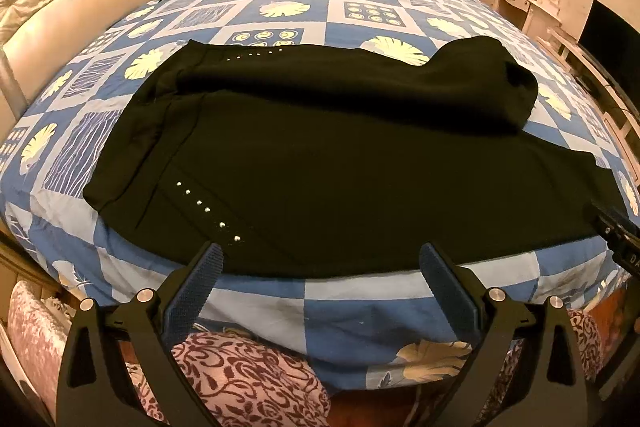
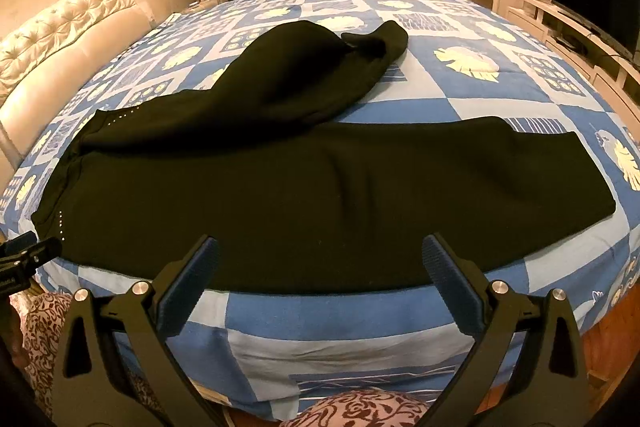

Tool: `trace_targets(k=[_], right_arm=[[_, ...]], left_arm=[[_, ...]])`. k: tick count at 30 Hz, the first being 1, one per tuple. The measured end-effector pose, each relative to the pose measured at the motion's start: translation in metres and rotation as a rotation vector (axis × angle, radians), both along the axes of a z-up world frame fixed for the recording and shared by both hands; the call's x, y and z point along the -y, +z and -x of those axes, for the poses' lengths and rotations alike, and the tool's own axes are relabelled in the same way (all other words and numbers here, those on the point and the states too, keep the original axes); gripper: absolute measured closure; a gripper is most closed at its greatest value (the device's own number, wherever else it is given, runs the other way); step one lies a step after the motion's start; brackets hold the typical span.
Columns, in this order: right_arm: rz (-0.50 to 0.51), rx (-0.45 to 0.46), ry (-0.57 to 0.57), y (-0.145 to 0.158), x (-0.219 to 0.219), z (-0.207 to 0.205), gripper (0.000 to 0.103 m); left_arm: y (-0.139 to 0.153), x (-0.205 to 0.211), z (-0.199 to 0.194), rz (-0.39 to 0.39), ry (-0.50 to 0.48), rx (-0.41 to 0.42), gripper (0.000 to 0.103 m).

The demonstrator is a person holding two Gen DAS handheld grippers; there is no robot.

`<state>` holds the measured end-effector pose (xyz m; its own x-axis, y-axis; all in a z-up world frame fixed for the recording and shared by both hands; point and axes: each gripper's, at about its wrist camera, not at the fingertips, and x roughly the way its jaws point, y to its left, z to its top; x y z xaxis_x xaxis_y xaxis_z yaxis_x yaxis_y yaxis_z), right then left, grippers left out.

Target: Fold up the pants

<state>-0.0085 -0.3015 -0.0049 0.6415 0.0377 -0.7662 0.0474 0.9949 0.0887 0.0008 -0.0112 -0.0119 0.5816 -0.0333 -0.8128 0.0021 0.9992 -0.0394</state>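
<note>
Beyond both grippers' spread jaws, black pants flat on bedspread.

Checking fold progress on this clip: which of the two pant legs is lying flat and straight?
The near leg, along the bed edge by both open claws, lies flat and straight. The far leg is bunched and angled away, its cuff curled over.

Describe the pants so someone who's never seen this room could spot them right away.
Start at the big bed with its blue patchwork cover. The black pants lie across its near edge, waistband left. They are the only dark garment there, one leg flat and the other bunched up behind it.
</note>
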Motion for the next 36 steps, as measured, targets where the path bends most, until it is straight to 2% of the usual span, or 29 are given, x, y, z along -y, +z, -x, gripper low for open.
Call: trace_targets(k=[36], right_arm=[[0.003, -0.016, 0.012, -0.0044, -0.0031, -0.0016, 0.002]], left_arm=[[-0.0025, -0.0097, 0.0023, -0.002, 0.011, -0.002, 0.005]])
